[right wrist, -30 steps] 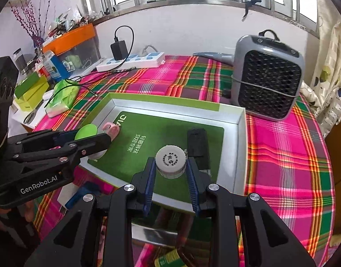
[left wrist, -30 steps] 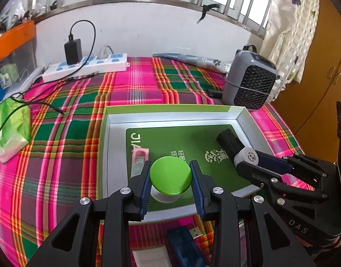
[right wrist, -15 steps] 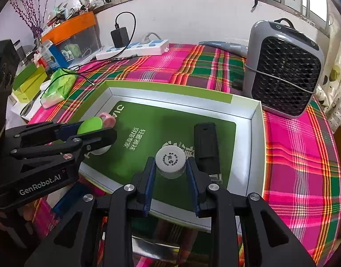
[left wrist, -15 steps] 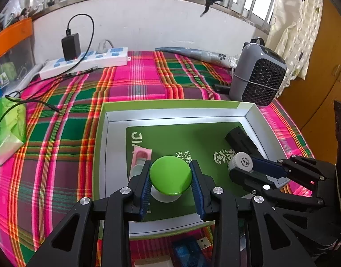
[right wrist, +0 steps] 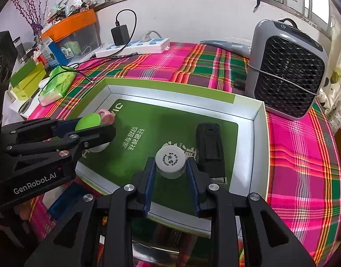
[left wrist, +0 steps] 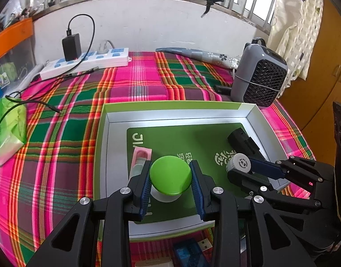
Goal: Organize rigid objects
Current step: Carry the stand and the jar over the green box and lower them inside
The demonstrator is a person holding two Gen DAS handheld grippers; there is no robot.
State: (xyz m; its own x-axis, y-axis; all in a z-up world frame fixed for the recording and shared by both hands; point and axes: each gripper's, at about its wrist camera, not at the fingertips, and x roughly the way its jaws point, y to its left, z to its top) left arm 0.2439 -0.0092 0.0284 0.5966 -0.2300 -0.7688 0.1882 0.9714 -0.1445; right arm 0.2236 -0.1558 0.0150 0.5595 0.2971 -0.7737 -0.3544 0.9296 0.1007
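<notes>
Left gripper [left wrist: 170,175]: a green-lidded jar [left wrist: 170,174] is pinched between the blue pads, lid flush against both inner faces, white body visible just below the lid. The jar is seen above the green insert of the shallow box tray [left wrist: 177,109]; whether it rests on the insert or is lifted off cannot be told. Just beyond the left fingertip [left wrist: 145,166], a pink item [left wrist: 141,158] lies on the insert, running away from the finger, partly hidden behind it.

Right gripper [right wrist: 170,164]: a small white bottle [right wrist: 170,161] with a printed cap is clamped between the pads, cap facing up. Contact with the insert also cannot be judged. Just outside the right finger [right wrist: 193,178], a black rectangular device [right wrist: 209,149] lies flat on the insert, its long side parallel to the finger, near the tray's right wall.

Both grippers are angled down into the same tray from its near edge, left one toward the left side of the insert, right one toward the right, well apart.

Behind both sets of fingers, outside the tray's near rim, a blue USB dongle [left wrist: 190,251] is seen on the plaid cloth [left wrist: 134,82]. Beyond the tray's far right corner a grey fan heater [right wrist: 286,66] stands upright; a white power strip [left wrist: 85,61] lies at the far edge by the wall.
</notes>
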